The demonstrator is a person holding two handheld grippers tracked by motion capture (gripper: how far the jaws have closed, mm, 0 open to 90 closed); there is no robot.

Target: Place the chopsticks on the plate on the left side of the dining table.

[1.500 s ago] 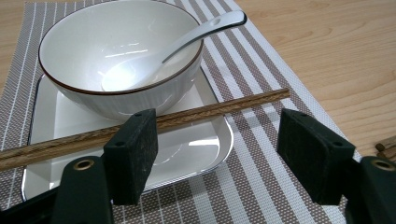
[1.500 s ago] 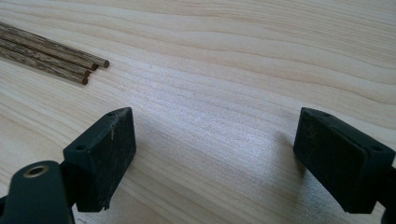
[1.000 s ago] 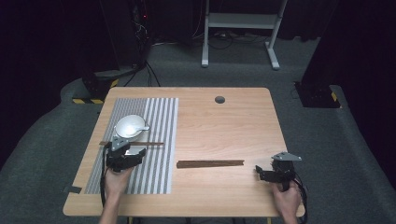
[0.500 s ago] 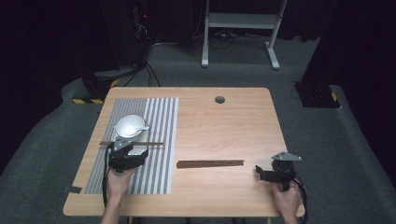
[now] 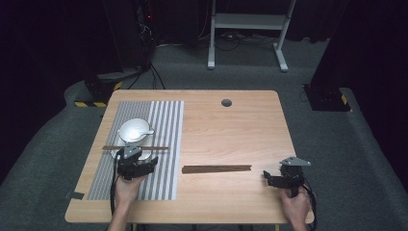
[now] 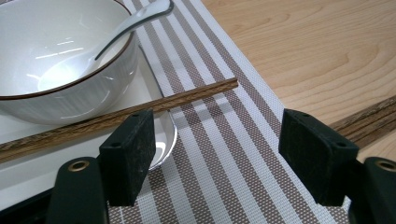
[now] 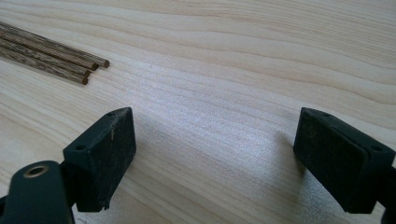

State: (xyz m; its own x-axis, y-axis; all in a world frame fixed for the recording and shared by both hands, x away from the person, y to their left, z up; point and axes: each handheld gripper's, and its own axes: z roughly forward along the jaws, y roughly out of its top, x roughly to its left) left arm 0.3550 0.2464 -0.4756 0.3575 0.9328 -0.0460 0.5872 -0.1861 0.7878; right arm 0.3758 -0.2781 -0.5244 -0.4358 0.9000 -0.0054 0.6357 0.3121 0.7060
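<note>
Since a second ago the left gripper (image 5: 136,163) is drawing back toward the frame's bottom, jaws wide, off the chopstick (image 6: 116,116) lying across the plate (image 6: 28,172) beside the bowl (image 6: 65,56). The right gripper (image 5: 281,179) is resting wide open on the desk (image 5: 231,130), lower right, near the chopstick bundle (image 5: 216,169).

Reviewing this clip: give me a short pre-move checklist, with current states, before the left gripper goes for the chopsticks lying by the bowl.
1. Left gripper open: ok, fingers apart.
2. Dark wooden chopsticks reachable: ok, across the white plate, just beyond the left finger.
3. White ceramic bowl undisturbed: ok, upright, white spoon inside.
4. Grey striped placemat flat: ok.
5. Right gripper out of the way: ok, open over bare wooden table.
6. Chopsticks touching the bowl: cannot tell.
</note>
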